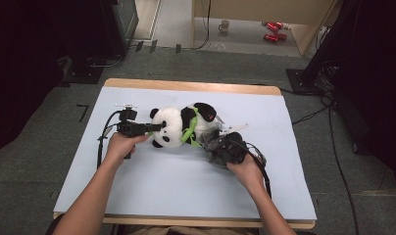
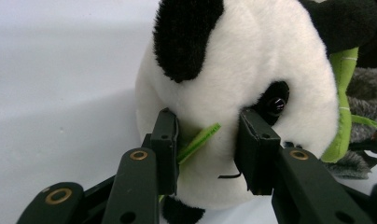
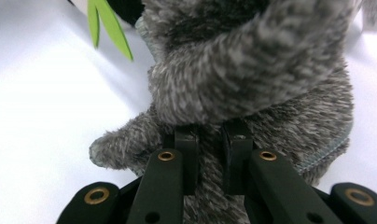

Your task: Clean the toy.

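High view: panda toy point(image 1: 174, 126) lies on its side at centre of pale blue table point(image 1: 152, 186), grey furry cloth point(image 1: 218, 144) touching its right end. Left gripper point(image 1: 154, 128) meets panda's head from left; left gripper view shows jaws apart, pressed around panda's muzzle, green leaf point(image 2: 198, 140) between them. Right gripper point(image 3: 212, 140) at centre right; jaws nearly together, clamped on fold of grey furry cloth.
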A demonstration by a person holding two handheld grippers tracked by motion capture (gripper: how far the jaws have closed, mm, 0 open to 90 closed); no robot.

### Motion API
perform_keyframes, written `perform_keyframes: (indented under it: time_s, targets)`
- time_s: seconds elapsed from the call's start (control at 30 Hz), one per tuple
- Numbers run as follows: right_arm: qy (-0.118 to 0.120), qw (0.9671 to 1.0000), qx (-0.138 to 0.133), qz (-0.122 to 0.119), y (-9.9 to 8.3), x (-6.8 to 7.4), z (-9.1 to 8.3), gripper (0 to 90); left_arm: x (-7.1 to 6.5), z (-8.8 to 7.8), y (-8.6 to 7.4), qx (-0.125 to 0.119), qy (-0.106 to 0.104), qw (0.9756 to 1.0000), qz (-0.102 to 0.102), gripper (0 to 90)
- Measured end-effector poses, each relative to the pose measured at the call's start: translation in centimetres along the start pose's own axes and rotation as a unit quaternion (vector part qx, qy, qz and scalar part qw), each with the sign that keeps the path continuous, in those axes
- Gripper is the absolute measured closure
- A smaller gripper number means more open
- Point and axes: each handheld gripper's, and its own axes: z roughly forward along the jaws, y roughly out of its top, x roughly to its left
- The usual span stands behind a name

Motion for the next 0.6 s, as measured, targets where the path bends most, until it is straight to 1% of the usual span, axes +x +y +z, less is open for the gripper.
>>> perform_keyframes:
  time_s: [0.1, 0.17, 0.2, 0.27, 0.33, 0.37, 0.4, 0.43, 0.5, 0.6]
  targets:
    - [-0.002, 0.9999, 0.011, 0.003, -0.7, -0.3, -0.1, 80.6, 0.1, 0.0, 0.0, 0.000, -0.001, 1.0000, -0.002, 63.0]
    - [-0.004, 0.9998, 0.019, 0.009, -1.1, -0.8, -0.5, 80.6, 0.1, 0.0, 0.0, 0.000, -0.003, 1.0000, -0.003, 62.9]
    - [-0.004, 0.9998, 0.016, 0.015, -1.1, -1.0, -0.8, 80.6, 0.1, -0.1, 0.0, 0.000, -0.005, 1.0000, -0.004, 62.8]
    - [0.003, 0.9999, -0.001, 0.017, -0.9, -1.1, -1.8, 80.6, 0.1, -0.1, 0.0, 0.000, -0.005, 1.0000, -0.003, 62.5]
    - [0.002, 0.9997, -0.021, 0.014, -0.4, -0.9, -2.9, 80.6, 0.1, -0.1, 0.0, -0.001, -0.004, 1.0000, -0.002, 62.4]
    - [0.008, 0.9993, -0.034, 0.015, -0.1, -0.7, -3.4, 80.6, 0.1, -0.1, 0.0, -0.001, -0.004, 1.0000, -0.002, 62.4]
    - [0.010, 0.9988, -0.047, 0.011, 0.3, -0.5, -3.8, 80.6, 0.1, -0.1, 0.0, -0.001, -0.004, 1.0000, -0.002, 62.4]
    - [0.015, 0.9983, -0.056, 0.013, 0.7, -0.3, -4.1, 80.6, 0.1, -0.1, 0.0, -0.002, -0.004, 1.0000, -0.001, 62.3]
    - [0.019, 0.9974, -0.069, 0.007, 1.5, 0.2, -4.3, 80.6, 0.1, -0.1, 0.0, -0.002, -0.003, 1.0000, 0.000, 62.3]
    - [0.021, 0.9972, -0.071, 0.006, 2.4, 0.6, -3.6, 80.6, 0.1, -0.1, 0.0, -0.003, -0.004, 1.0000, 0.002, 62.3]
